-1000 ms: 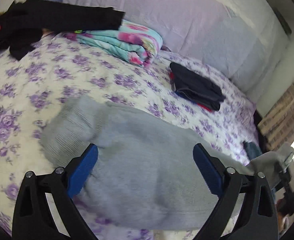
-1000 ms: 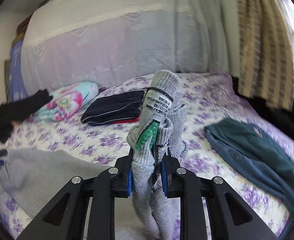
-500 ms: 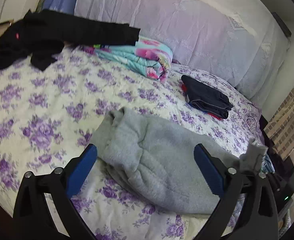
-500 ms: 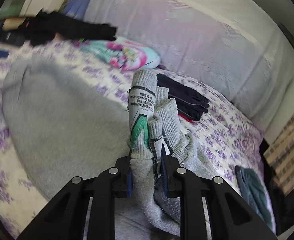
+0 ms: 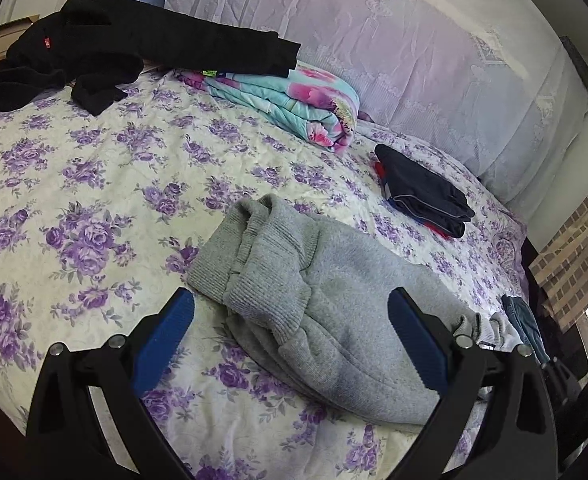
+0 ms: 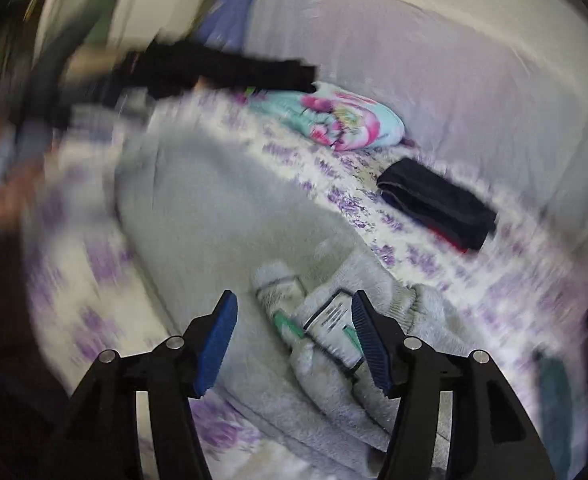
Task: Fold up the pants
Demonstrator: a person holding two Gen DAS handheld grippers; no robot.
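Note:
The grey sweatpants (image 5: pixel 326 304) lie folded over on the floral bedspread (image 5: pixel 93 184), ribbed cuffs bunched at the left. My left gripper (image 5: pixel 289 336) is open and empty, just above the near part of the pants. In the blurred right wrist view, the grey pants (image 6: pixel 213 224) lie flat with the waistband and its printed label (image 6: pixel 330 320) resting on top. My right gripper (image 6: pixel 294 336) is open, its blue pads to either side of the label and clear of it.
A black garment (image 5: pixel 125 48) lies at the back left on a rolled floral blanket (image 5: pixel 302 108). A folded dark navy stack (image 5: pixel 426 196) sits at the back right. A pale headboard (image 5: pixel 414 60) is behind. A teal garment (image 5: pixel 522 320) lies at the right edge.
My right gripper has opened and let the waistband drop onto the folded pants; that view swung left and blurred. My left gripper stayed open and pulled back slightly.

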